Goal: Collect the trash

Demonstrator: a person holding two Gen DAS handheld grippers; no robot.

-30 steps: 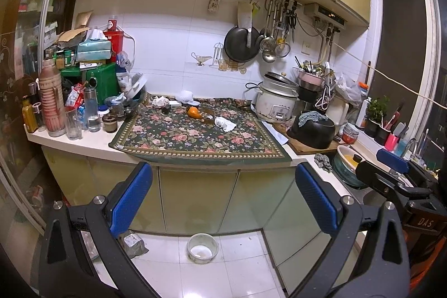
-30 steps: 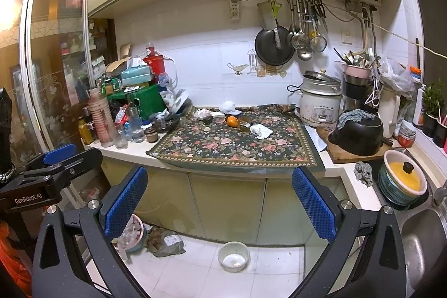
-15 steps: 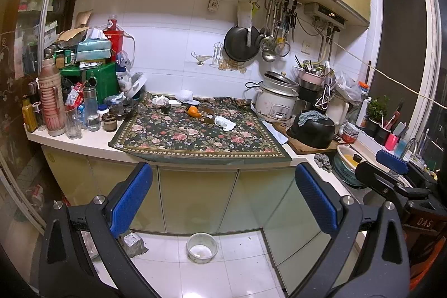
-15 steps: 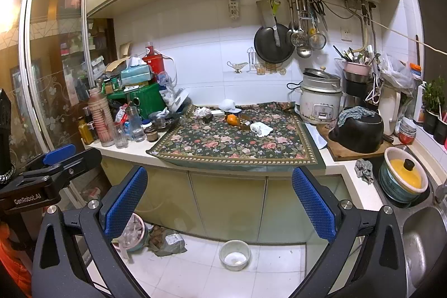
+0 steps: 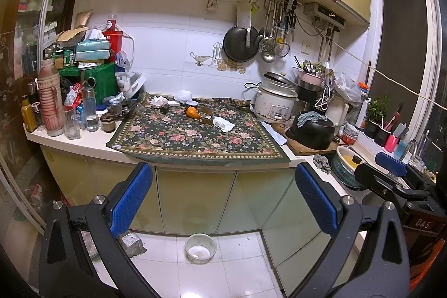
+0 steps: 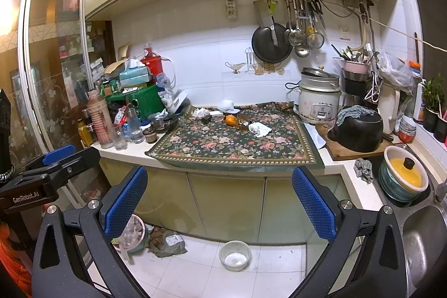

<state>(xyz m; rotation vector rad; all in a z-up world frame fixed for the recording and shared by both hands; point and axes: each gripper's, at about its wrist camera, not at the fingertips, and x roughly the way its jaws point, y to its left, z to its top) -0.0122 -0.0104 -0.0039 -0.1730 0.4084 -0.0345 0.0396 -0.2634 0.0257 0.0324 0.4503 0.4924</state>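
On the floral cloth (image 5: 195, 136) lie a crumpled white tissue (image 5: 223, 124), an orange peel (image 5: 191, 112) and another crumpled paper (image 5: 158, 101) near the back. They also show in the right wrist view: the tissue (image 6: 259, 128), the peel (image 6: 230, 119), the paper (image 6: 200, 112). My left gripper (image 5: 223, 194) is open and empty, well short of the counter. My right gripper (image 6: 219, 194) is open and empty, likewise back from the counter. Each gripper shows at the edge of the other's view.
Bottles and jars (image 5: 56, 113) crowd the counter's left. A rice cooker (image 5: 275, 102), a black pot (image 5: 313, 130) and a sink (image 6: 421, 236) stand at right. A small bowl (image 5: 200, 247) and a bin with trash (image 6: 131, 233) sit on the floor.
Both views have shifted very slightly; the grippers stay open and nothing on the counter has moved.
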